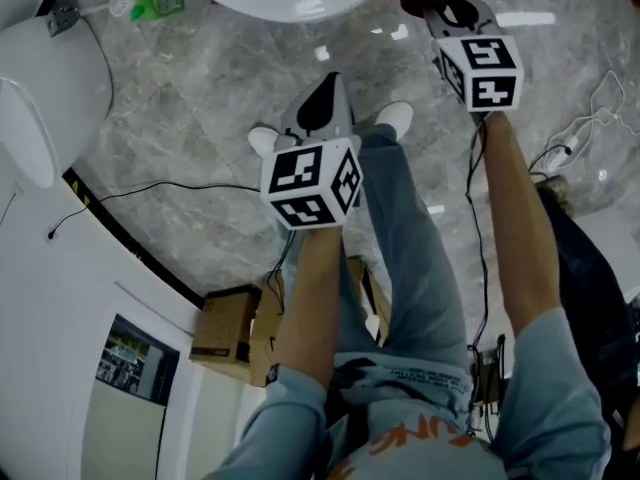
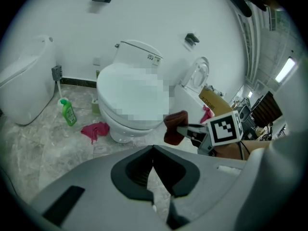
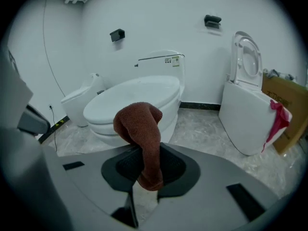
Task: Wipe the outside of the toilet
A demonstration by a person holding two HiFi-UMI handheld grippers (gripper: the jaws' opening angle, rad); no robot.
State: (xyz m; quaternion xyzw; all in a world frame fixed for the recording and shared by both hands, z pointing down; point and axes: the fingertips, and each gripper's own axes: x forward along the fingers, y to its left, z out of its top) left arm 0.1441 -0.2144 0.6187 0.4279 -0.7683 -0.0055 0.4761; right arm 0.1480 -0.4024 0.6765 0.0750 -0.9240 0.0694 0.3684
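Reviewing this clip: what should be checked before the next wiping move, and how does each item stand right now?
1. Brown cloth clamped in the right gripper: ok.
2. Left gripper empty, jaws together: ok.
3. Toilet lid down: ok.
4. Cloth touching the bowl's outside: cannot tell; it hangs close beside it.
5. Floor around the base free of clutter: not ok; a pink rag and a green bottle sit there.
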